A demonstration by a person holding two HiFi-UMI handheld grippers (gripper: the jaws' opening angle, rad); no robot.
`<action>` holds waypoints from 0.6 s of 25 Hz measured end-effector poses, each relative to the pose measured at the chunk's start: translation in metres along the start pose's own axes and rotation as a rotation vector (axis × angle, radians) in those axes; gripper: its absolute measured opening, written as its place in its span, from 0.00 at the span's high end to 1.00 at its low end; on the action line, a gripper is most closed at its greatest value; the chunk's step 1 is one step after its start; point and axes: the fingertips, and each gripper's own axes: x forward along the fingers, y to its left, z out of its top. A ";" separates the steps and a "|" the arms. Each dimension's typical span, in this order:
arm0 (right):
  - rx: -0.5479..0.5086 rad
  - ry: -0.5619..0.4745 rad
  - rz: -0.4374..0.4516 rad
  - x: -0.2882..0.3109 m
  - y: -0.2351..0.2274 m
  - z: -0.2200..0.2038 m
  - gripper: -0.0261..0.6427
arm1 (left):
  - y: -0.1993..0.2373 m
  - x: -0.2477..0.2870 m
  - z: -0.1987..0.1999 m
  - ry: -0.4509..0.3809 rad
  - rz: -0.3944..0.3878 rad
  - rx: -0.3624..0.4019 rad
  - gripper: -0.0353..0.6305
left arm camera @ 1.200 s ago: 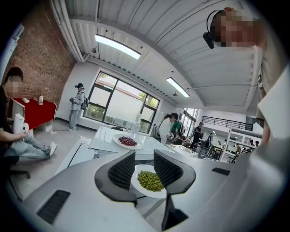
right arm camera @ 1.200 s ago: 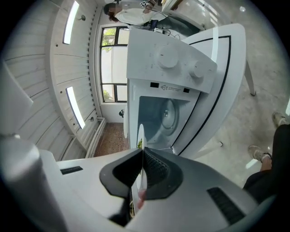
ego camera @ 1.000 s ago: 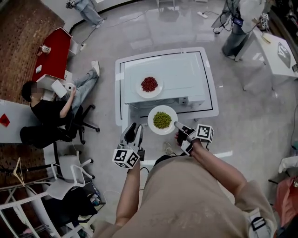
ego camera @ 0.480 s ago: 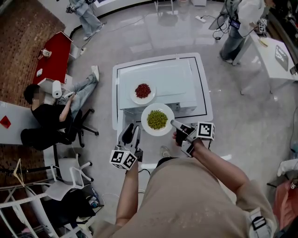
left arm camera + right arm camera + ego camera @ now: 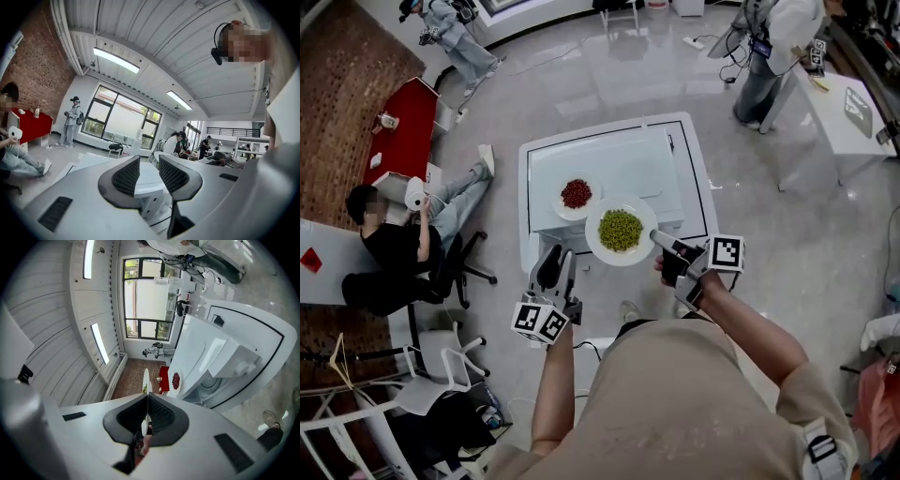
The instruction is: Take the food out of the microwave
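Pinching just the rim of the plate of green peas (image 5: pixel 600 251), your right hand-held gripper (image 5: pixel 659 242) risks a tilt that spills peas. Your left hand-held gripper (image 5: pixel 553 258) hangs spread, empty.

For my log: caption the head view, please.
Right gripper holds the green-food plate by its rim; the red-food plate sits on the white tabletop.

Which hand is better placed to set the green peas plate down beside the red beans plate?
Right. The right gripper is shut on the green plate at its rim, holding it above the white top near the red plate; the left gripper is open and empty.
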 end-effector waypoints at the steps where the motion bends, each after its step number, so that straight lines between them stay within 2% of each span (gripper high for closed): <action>1: -0.007 -0.010 0.002 -0.004 0.003 0.005 0.94 | -0.003 0.004 0.001 0.004 -0.007 0.004 0.77; 5: -0.012 -0.066 0.019 -0.024 0.013 0.025 0.94 | -0.013 0.018 -0.002 0.008 -0.043 0.022 0.77; 15: -0.031 -0.220 -0.004 -0.105 0.017 0.066 0.94 | -0.060 0.049 -0.004 0.020 -0.136 0.055 0.77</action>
